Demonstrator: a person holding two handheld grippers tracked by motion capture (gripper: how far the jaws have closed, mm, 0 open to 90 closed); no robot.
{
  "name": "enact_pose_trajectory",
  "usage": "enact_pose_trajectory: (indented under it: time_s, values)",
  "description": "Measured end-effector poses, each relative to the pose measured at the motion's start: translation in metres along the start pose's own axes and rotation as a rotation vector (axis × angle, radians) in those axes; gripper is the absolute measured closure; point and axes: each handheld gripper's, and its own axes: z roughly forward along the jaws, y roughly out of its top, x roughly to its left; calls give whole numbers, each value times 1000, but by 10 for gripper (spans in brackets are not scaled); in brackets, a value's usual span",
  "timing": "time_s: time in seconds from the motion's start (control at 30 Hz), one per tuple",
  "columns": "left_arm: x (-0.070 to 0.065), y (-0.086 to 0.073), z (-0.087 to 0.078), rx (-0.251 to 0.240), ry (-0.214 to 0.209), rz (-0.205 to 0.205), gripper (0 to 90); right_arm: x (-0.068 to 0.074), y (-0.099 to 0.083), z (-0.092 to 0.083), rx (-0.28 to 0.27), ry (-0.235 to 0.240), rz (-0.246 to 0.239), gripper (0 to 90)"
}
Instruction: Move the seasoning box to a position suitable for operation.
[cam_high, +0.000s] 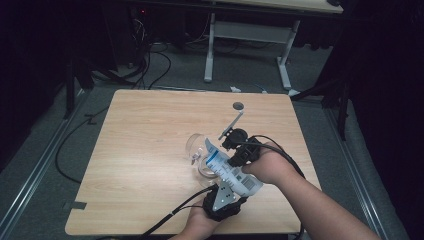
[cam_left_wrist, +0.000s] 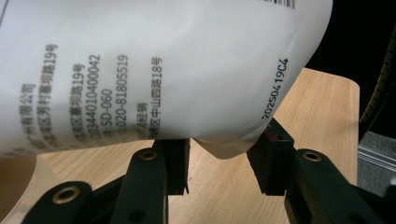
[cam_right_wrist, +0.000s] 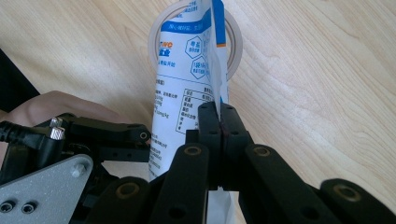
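Pale wood table (cam_high: 150, 150) in the high view carries a clear glass jar (cam_high: 198, 150), above which both grippers hold a white and blue printed pouch (cam_high: 231, 171), the left gripper (cam_high: 223, 199) at its lower end and the right gripper (cam_high: 239, 150) near its upper edge. Along the left gripper view, the half-open jaws clasp the pouch's (cam_left_wrist: 163, 70) rounded bottom. Along the right gripper view, the jaws pinch tight on the pouch's (cam_right_wrist: 187, 93) thin edge over the jar's rim (cam_right_wrist: 236, 44).

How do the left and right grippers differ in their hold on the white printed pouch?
The left gripper has its jaws set apart around the bottom corner of the white printed pouch; the right gripper has its jaws pressed together on the pouch's thin edge seam. Both hold it above the light wooden table.
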Motion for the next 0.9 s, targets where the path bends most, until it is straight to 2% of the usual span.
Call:
enact_pose_trajectory:
  time_s: [0.13, 0.37, 0.5, 0.9]
  values:
    - [2, 1, 1, -3, -6, -10, 622, -2, 0, 0, -17, -4, -16, 899]
    - [2, 2, 0, -15, -12, -21, 616, -1, 2, -1, -14, -17, -36, 899]
    - [0, 1, 0, -24, -8, -16, 602, -1, 3, -2, -13, -8, -35, 900]
    - [3, 4, 0, -35, 6, -34, 590, 0, 7, -2, -29, -33, -30, 900]
